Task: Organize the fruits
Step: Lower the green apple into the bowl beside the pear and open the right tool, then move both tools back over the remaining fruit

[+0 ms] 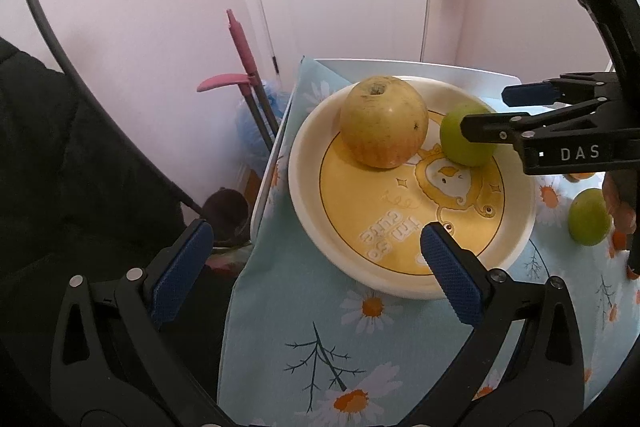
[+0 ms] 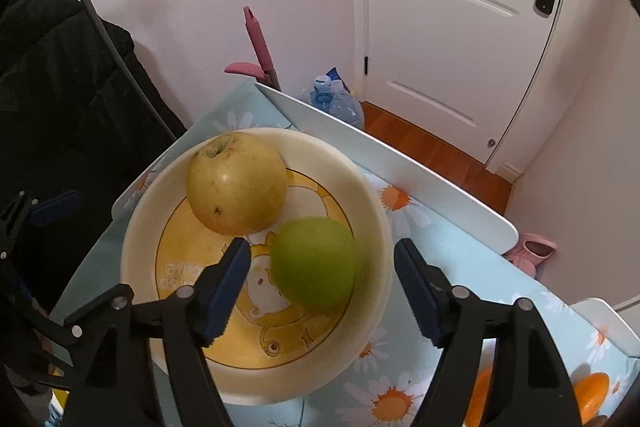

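Note:
A cream plate [image 1: 304, 187] [image 2: 140, 239] with a yellow cartoon print sits on the daisy tablecloth. On it lie a large yellow apple [image 1: 384, 121] [image 2: 236, 183] and a small green fruit [image 1: 460, 143] [image 2: 316, 263]. My right gripper [image 2: 322, 283] [image 1: 482, 111] is open, its fingers either side of the green fruit without touching it. My left gripper [image 1: 316, 267] is open and empty, low at the plate's near rim. A second green fruit [image 1: 588, 217] lies on the cloth right of the plate. An orange fruit [image 2: 592, 395] lies at the bottom right of the right wrist view.
A white raised table edge [image 2: 384, 163] runs behind the plate. Beyond it stand a pink-handled broom [image 1: 244, 59], a water bottle [image 2: 336, 103] and a white door [image 2: 460, 27]. A dark jacket [image 1: 60, 167] hangs at the left. A pink slipper [image 2: 532, 251] lies on the floor.

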The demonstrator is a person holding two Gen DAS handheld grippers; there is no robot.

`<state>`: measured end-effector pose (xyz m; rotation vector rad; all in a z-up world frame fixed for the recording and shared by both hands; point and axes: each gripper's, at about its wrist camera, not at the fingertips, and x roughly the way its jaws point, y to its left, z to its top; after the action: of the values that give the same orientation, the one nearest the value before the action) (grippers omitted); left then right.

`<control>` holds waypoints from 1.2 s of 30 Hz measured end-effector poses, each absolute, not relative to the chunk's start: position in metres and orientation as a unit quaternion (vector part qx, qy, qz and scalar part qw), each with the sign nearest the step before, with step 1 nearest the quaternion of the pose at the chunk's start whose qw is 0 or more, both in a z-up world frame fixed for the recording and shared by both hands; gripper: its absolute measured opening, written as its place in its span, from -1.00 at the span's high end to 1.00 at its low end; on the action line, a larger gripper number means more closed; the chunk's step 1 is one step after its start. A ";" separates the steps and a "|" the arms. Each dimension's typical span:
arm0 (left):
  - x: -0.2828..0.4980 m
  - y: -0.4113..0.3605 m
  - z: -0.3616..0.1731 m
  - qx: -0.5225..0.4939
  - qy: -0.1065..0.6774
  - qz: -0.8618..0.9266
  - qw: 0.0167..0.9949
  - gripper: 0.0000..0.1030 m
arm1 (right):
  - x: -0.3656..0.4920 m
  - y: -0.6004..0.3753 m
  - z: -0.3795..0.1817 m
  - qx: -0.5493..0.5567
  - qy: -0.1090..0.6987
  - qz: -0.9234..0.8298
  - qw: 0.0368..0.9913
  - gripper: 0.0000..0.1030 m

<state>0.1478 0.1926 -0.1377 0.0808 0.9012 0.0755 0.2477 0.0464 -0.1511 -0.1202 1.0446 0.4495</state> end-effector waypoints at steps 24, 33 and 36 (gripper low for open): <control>0.125 0.139 -0.062 0.071 0.390 -0.039 0.917 -1.00 | 0.165 -0.042 -0.062 -0.015 0.477 0.100 0.873 -0.99; 0.108 0.071 -0.045 0.084 0.380 -0.085 0.917 -1.00 | 0.111 -0.132 -0.030 0.007 0.461 0.021 0.887 -0.99; 0.102 0.047 -0.047 0.075 0.390 -0.096 0.913 -1.00 | 0.094 -0.159 -0.027 0.014 0.461 0.007 0.887 -0.99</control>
<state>0.1019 0.0473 -0.0475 0.1536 0.8033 -0.1984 0.0944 -0.1588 -0.0273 0.0281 0.9582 0.0152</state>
